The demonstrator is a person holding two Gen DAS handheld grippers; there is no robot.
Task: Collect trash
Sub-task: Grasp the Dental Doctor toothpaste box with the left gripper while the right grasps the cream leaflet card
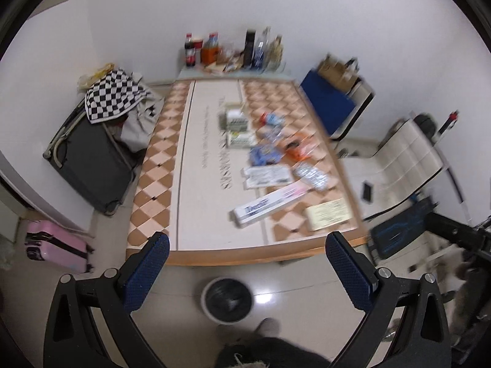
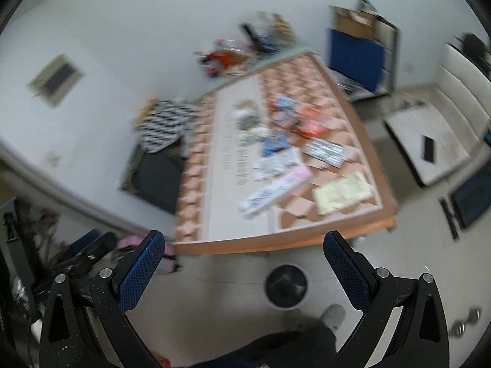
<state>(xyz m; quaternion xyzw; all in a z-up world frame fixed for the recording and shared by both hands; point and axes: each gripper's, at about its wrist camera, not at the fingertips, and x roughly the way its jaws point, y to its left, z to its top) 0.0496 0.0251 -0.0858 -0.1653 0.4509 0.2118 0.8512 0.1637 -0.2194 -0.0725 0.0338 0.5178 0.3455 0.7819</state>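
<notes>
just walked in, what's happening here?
A person holds two handheld grippers above a patterned table, and nothing is picked up yet. The left gripper and the right gripper are both open and empty. Wrappers, packets and a long white box lie scattered on the table's right half. A bin with a black liner stands on the floor at the near edge, by the person's foot.
</notes>
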